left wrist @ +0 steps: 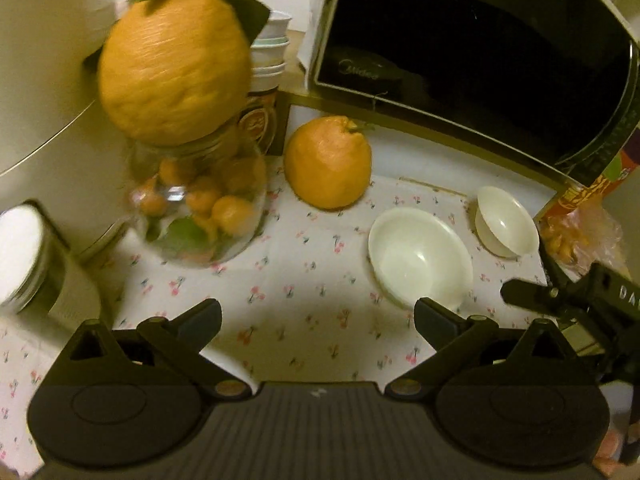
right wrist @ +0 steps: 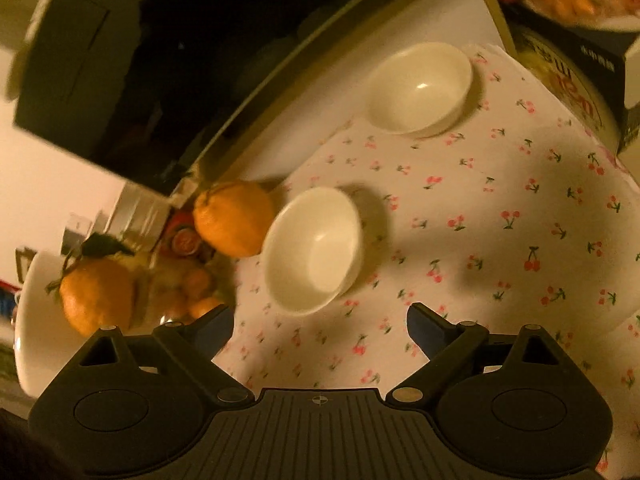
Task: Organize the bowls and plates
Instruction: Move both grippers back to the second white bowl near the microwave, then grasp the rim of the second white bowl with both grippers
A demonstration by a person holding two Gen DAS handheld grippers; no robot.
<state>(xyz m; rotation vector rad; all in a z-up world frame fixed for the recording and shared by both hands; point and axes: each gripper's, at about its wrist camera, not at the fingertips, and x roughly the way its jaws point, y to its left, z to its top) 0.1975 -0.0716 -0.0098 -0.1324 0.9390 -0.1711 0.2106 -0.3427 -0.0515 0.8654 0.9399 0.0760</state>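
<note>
Two white bowls stand apart on the cherry-print cloth. The larger bowl (left wrist: 420,256) sits just beyond my left gripper's right finger; the smaller bowl (left wrist: 506,222) is to its right near the microwave. In the right wrist view the near bowl (right wrist: 314,250) lies just ahead of my right gripper (right wrist: 320,330), and the far bowl (right wrist: 420,88) sits by the microwave's edge. My left gripper (left wrist: 318,318) is open and empty above the cloth. My right gripper is open and empty; its body shows at the right edge of the left wrist view (left wrist: 580,292).
A black microwave (left wrist: 480,52) stands at the back. An orange (left wrist: 328,162) sits on the cloth, another (left wrist: 174,66) tops a glass jar of small fruit (left wrist: 200,208). Stacked cups (left wrist: 270,52) stand behind. A lidded tin (left wrist: 24,252) is at the left, snack packets (left wrist: 580,216) at the right.
</note>
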